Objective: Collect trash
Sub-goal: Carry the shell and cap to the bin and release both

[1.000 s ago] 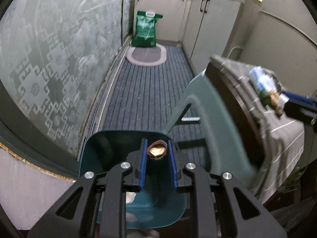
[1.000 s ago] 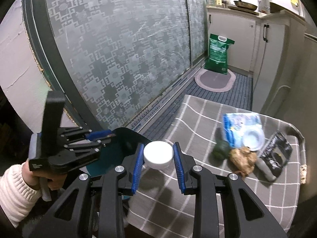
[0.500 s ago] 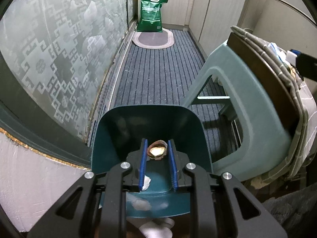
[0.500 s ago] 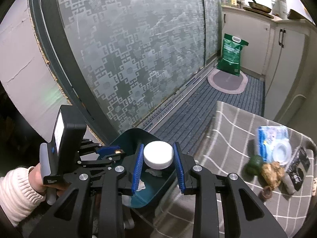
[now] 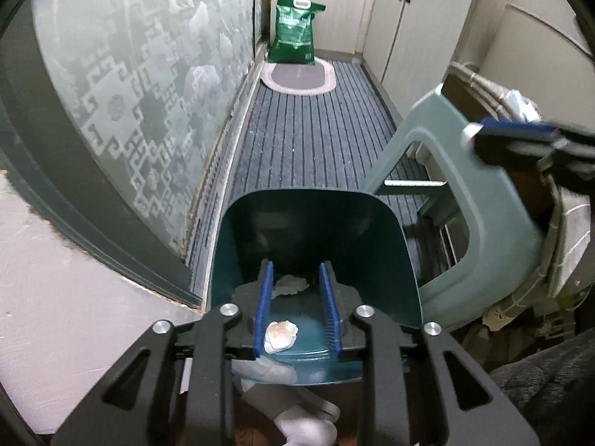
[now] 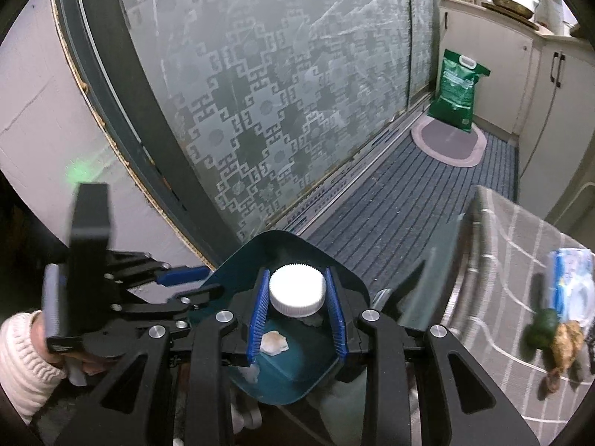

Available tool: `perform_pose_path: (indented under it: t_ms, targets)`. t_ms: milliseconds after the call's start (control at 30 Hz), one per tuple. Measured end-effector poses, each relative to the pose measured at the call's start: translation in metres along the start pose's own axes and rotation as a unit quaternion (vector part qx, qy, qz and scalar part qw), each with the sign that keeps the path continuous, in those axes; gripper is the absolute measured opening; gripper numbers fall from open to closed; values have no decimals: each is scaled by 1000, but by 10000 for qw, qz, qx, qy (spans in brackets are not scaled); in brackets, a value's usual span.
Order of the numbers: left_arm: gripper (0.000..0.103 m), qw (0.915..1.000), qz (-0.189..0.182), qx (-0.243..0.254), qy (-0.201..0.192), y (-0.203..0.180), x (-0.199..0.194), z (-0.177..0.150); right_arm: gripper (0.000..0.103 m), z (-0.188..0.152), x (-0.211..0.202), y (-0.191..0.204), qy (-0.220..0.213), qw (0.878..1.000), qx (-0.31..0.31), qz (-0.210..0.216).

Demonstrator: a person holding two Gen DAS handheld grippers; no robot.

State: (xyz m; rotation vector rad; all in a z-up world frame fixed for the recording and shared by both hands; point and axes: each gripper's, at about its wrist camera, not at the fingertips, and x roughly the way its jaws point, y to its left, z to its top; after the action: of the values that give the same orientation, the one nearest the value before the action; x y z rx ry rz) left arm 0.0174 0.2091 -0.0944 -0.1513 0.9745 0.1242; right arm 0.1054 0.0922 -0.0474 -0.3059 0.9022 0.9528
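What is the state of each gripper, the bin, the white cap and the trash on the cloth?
left gripper: jaws opening, nothing between them.
right gripper: shut on white cap, above the bin.
teal bin: open top, scraps inside.
scrap: lying in the bin.
trash on the checked cloth: not yet collected.

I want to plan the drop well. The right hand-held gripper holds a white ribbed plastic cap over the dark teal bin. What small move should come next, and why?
Probably open the right hand-held gripper to release the white ribbed plastic cap. It is already above the dark teal plastic bin, where crumpled scraps lie. The left hand-held gripper, jaws opening, is empty.
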Motion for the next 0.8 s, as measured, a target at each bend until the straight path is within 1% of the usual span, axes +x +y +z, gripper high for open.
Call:
perform_pose_path:
  t_ms: [300,400,600,800]
  targets:
    - [33,9987,-13,-142,-499,11,-41,4,30,-6,48,16,459,9989,-102,27]
    - [33,9971,-15,-230,-720,17,-58,5,30,-8,63,20,601,9981,-108,38]
    - [37,9941,-27,-329,-1035,24,-83,7,30,-15,92,28,891,9959,-130,103]
    - [37,9926,-79,-388,-1152,27,-94,6,30,-15,116,30,948,9955,-79,-13]
